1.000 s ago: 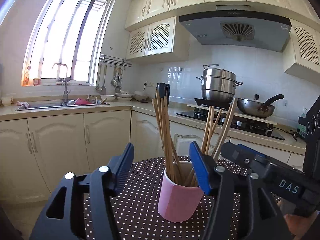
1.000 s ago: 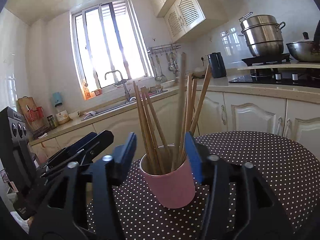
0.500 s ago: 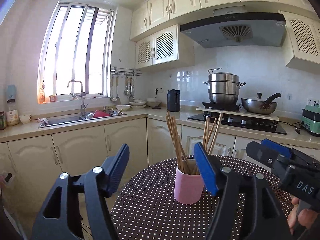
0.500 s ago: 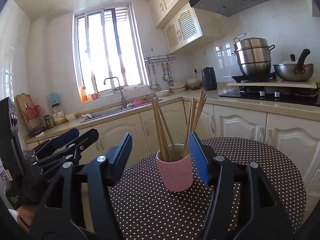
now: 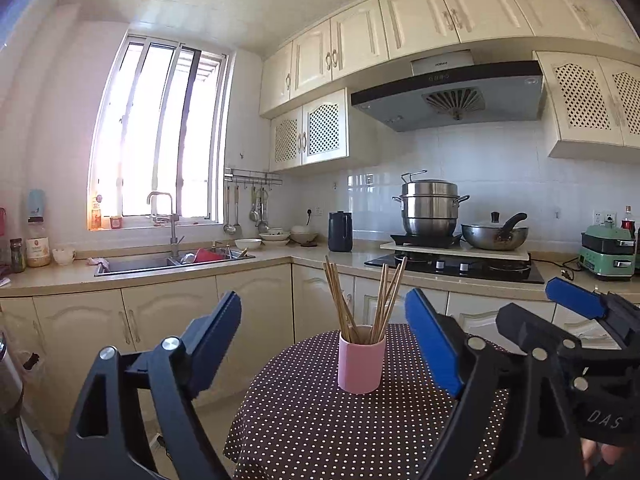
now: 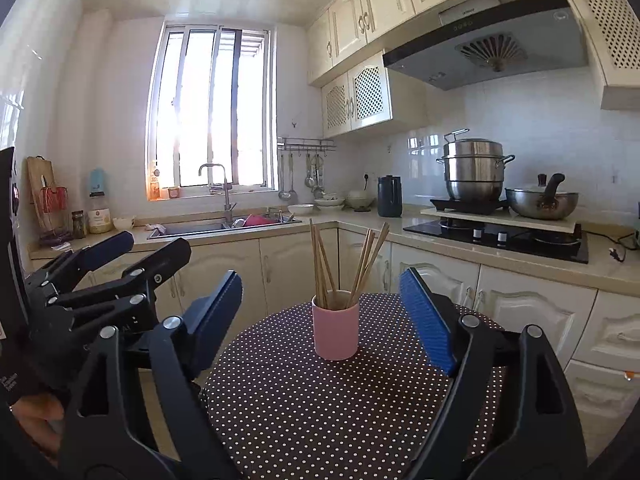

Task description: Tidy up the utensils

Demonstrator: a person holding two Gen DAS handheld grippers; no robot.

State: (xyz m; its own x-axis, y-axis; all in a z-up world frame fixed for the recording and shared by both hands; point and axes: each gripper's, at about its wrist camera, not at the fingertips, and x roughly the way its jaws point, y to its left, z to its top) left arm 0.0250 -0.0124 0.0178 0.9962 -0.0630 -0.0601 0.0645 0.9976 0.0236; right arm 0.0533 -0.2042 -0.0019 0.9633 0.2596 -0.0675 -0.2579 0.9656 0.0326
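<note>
Both grippers (image 5: 324, 344) (image 6: 322, 316) backed off; pink cup (image 6: 335, 330) w/ chopsticks (image 6: 346, 268) on dotted table (image 6: 320, 408).

Pink cup (image 5: 361, 367), plain, no pattern. Chopsticks (image 5: 365, 300) in it: light wood-brown. Tablecloth (image 5: 320, 420): dark brown, dotted evenly with small white spots. Left gripper (image 5: 322, 344): black frame, blue pads (image 5: 434, 344). Right gripper (image 6: 321, 316): black frame, blue ribbed pads (image 6: 426, 324). Far cabinets (image 5: 168, 312): cream. Kettle (image 5: 340, 231): black. Steamer pot (image 5: 430, 207): silver. Right-hand appliance (image 5: 608, 250): pale green.
</note>
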